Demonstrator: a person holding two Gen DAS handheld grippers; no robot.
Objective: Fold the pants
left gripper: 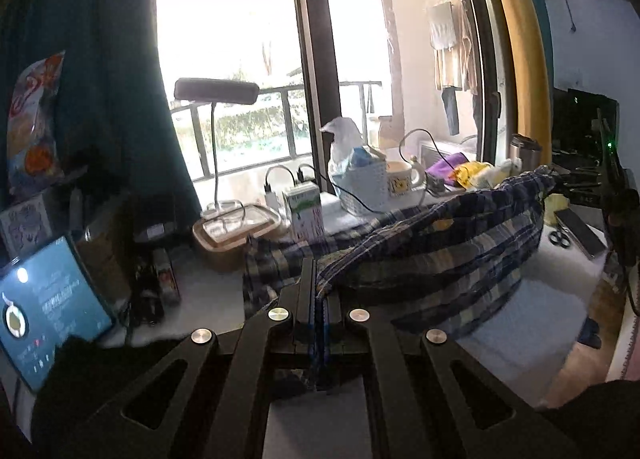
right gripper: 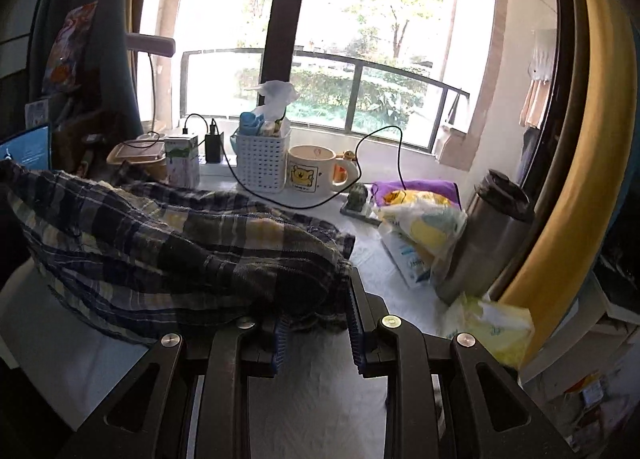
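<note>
The pants [left gripper: 432,247] are blue, white and yellow plaid. They hang in a slack band above the white table [left gripper: 544,311] between my two grippers. My left gripper [left gripper: 318,287] is shut on one end of the pants, the cloth pinched between its fingers. In the right wrist view the pants [right gripper: 168,255] stretch to the left, and my right gripper [right gripper: 316,299] holds a bunched end between its jaws, which stand a hand's width apart with cloth filling the gap. The right gripper also shows in the left wrist view [left gripper: 576,183] at the far end of the pants.
Along the window stand a desk lamp [left gripper: 216,91], a lidded box [left gripper: 236,225], a carton [left gripper: 304,211], a white basket [right gripper: 262,157], a bear mug [right gripper: 312,169], a steel tumbler [right gripper: 484,235] and plastic bags [right gripper: 424,231]. A lit tablet [left gripper: 44,307] stands at the left. A phone [left gripper: 580,231] lies at right.
</note>
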